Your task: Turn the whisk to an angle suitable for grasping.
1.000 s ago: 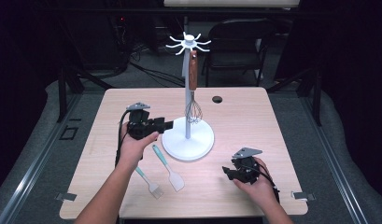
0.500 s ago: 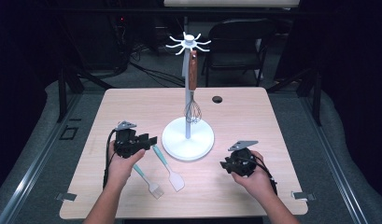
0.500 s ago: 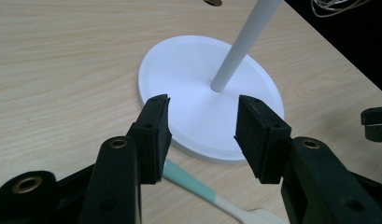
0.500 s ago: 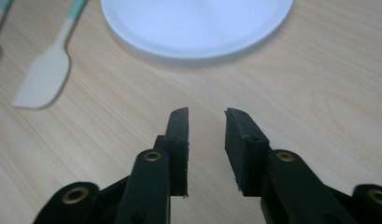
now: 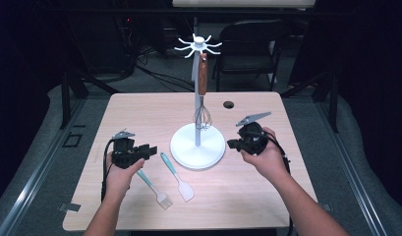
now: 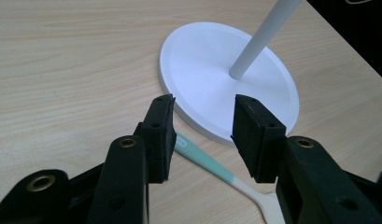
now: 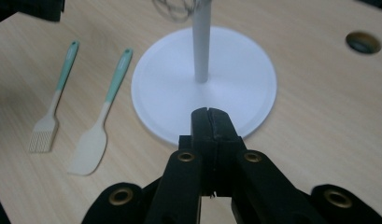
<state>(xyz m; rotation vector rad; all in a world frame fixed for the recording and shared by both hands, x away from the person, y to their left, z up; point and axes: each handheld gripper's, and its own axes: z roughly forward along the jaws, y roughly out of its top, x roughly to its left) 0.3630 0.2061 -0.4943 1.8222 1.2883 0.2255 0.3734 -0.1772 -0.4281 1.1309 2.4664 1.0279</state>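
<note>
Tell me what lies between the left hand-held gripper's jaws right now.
The spatula's teal handle on the table, untouched, in the left gripper view; the left hand-held gripper is open.

Left hand-held gripper (image 5: 148, 150) jaws just narrowing yet apart, right hand-held gripper (image 5: 231, 144) jaws pressed together.

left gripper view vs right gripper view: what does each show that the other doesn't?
Left gripper view alone: the left gripper with jaws apart, straddling the teal handle of the spatula without touching it; they have just been closing.

Right gripper view alone: the right gripper with jaws shut on nothing, the brush beside the whole spatula, the whisk wires at the top edge, and the table hole.

Both: the white stand base, its pole, the spatula, and the wooden table.
</note>
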